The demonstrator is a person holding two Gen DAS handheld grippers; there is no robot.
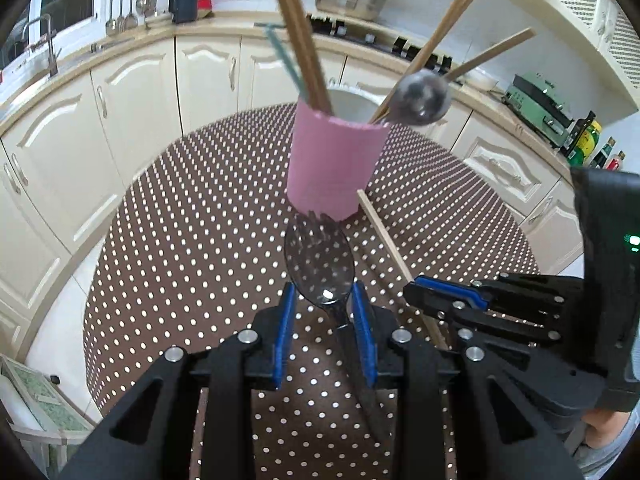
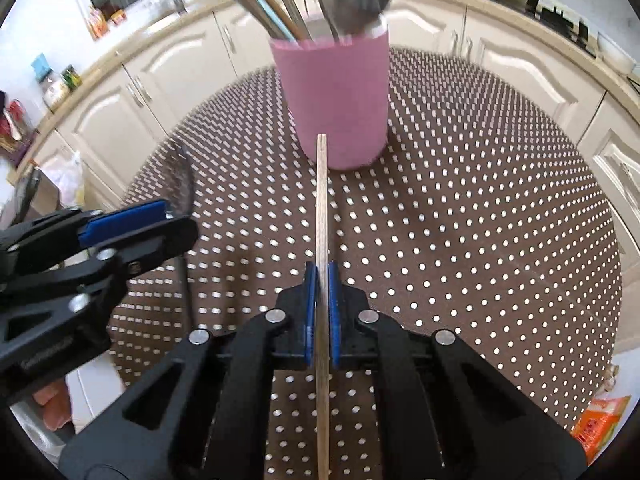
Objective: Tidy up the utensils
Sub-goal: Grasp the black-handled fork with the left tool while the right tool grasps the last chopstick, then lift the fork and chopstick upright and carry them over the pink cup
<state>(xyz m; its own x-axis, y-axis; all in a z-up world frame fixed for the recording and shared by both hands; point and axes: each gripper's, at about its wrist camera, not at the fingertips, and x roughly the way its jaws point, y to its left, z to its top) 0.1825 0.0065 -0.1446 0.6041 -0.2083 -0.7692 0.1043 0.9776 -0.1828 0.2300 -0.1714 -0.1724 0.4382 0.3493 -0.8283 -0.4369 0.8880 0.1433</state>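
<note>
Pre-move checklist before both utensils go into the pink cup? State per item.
1. Right claw shut on the chopstick: ok, stick runs straight between the pads.
2. Left claw holding the dark plastic spork: ok, pads pinch its neck, though it sits skewed.
3. Pink cup upright on the dotted table: ok.
4. Room in the cup: ok, open space shows between the chopsticks and the metal spoon already inside.
5. Claws clear of each other: ok, side by side with a gap.
6. Chopstick's far tip clear of the cup wall: cannot tell.
</note>
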